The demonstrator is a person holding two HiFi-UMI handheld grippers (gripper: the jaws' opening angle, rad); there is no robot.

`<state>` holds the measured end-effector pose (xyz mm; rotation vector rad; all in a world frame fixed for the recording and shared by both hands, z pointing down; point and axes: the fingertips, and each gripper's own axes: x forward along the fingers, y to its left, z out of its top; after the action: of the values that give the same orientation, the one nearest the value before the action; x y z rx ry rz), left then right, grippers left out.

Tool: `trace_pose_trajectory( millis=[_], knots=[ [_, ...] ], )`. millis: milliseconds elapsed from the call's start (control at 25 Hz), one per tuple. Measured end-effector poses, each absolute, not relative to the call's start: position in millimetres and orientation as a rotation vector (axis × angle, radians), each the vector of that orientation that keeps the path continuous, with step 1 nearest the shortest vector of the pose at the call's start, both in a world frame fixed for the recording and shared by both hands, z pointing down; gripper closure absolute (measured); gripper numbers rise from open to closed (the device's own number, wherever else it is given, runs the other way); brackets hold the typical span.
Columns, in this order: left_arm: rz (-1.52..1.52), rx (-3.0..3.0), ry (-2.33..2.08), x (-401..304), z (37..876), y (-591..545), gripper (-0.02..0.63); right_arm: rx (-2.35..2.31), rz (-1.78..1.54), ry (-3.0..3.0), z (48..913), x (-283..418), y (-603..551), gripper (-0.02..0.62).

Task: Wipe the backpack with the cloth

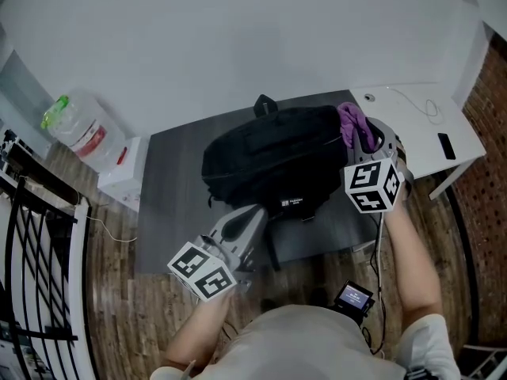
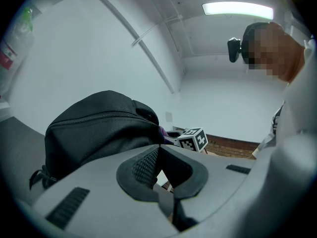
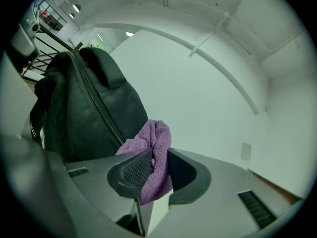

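- Backpack (image 1: pixel 269 161): black, and lies on its side across the middle of the dark desk (image 1: pixel 170 204). Its carry handle is turned to the back edge and a small label faces the front edge. Lying flat this way, it offers a broad upper panel for wiping.
- Right hand-held gripper (image 3: pixel 156 170): the jaws are clamped on the cloth (image 3: pixel 153 152), a purple towel pinched near its middle. A loose bunch stands out past the fingertips. This grip probably lets soft fabric, not hard jaw, meet the bag.
- Position of the cloth: at the backpack's right end, toward the desk's right edge, beside the zip line in the right gripper view. Whether it already touches the fabric cannot be told. Starting at one end would allow a stroke along the whole length of the bag.
- Left hand-held gripper (image 2: pixel 158 170): the jaws are pressed together with nothing between them. It points level at the backpack's front-left side, near the desk's front edge. It is very close to the bag, but contact is not visible. Its placement suggests a brace against sliding once the wipe begins.
- Stage of task, as judged: cloth secured and brought to the bag, with the wiping stroke itself not yet evident.
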<state>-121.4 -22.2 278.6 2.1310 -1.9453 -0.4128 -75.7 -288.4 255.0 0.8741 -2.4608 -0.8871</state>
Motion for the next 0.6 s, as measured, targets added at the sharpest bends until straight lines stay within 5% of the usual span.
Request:
trace_pose_trajectory(
  millis=[600],
  knots=[
    [-0.416, 2.107, -1.974, -133, 283, -10, 0.601, 1.037, -0.773, -2.559, 215, -20, -278, 0.497]
  ],
)
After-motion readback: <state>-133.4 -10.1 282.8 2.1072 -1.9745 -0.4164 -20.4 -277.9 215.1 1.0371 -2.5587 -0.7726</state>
